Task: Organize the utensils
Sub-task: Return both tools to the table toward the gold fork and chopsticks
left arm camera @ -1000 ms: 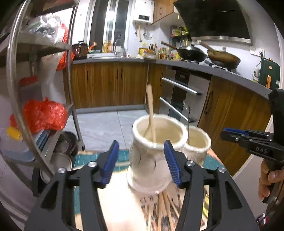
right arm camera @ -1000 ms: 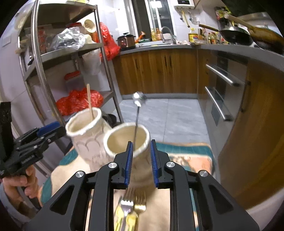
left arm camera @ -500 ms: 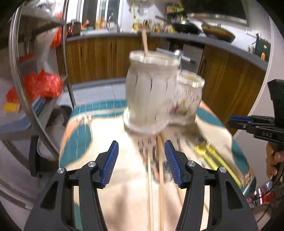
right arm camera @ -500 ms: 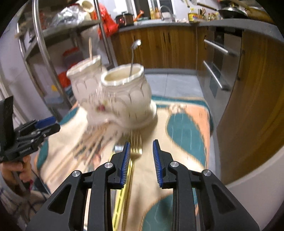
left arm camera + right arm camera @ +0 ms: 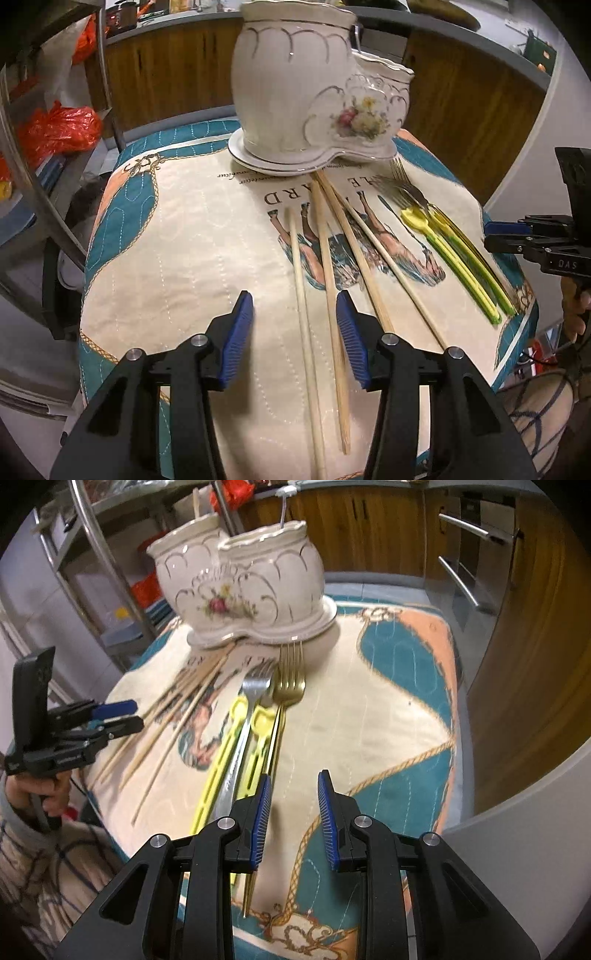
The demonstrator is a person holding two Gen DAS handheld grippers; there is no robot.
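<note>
Wooden chopsticks (image 5: 325, 258) under the wide-open left gripper (image 5: 295, 332); gold fork (image 5: 290, 683) only beside the wide-open right gripper (image 5: 293, 812).

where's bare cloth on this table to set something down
Free: the cloth left of the chopsticks, and the patch right of the gold fork. Crowded: the middle strip from the ceramic holder toward the tongs, with chopsticks, forks and yellow utensils side by side.
</note>
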